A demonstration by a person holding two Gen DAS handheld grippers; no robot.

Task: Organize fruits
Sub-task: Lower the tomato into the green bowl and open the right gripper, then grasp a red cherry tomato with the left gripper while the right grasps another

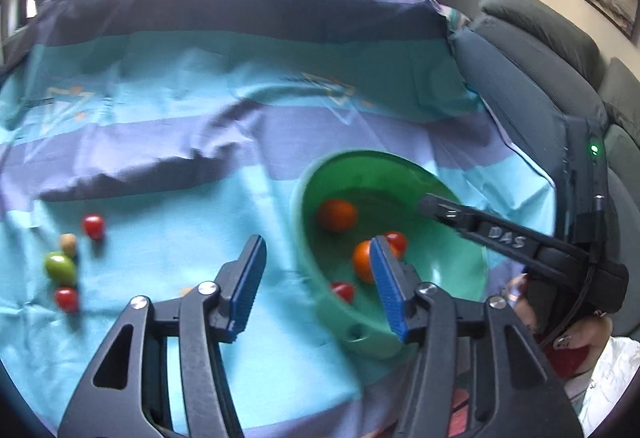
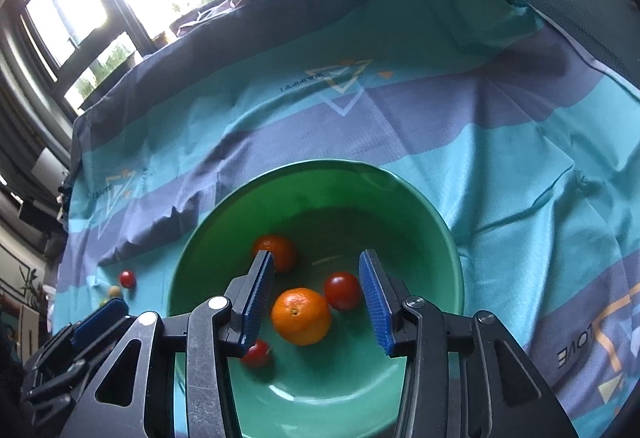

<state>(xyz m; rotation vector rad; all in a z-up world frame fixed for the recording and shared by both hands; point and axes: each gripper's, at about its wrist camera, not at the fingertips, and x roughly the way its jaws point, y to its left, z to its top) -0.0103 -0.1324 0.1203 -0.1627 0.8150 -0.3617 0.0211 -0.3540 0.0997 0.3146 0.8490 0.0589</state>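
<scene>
Four fruits already lie in the green bowl (image 2: 400, 205); four more (image 1: 66, 264) wait left of it on the cloth; left tongs (image 1: 316, 280) and right tongs (image 2: 316, 298) spread, empty

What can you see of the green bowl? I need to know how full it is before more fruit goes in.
The green bowl is round, deep and glossy, plastic by the look, and sits upright on the striped blue cloth. Inside lie two oranges and two red tomatoes, leaving most of the floor bare. The right claw hangs open above it, and the left claw, also open, hovers by its rim. Neither visibly touches it.
</scene>
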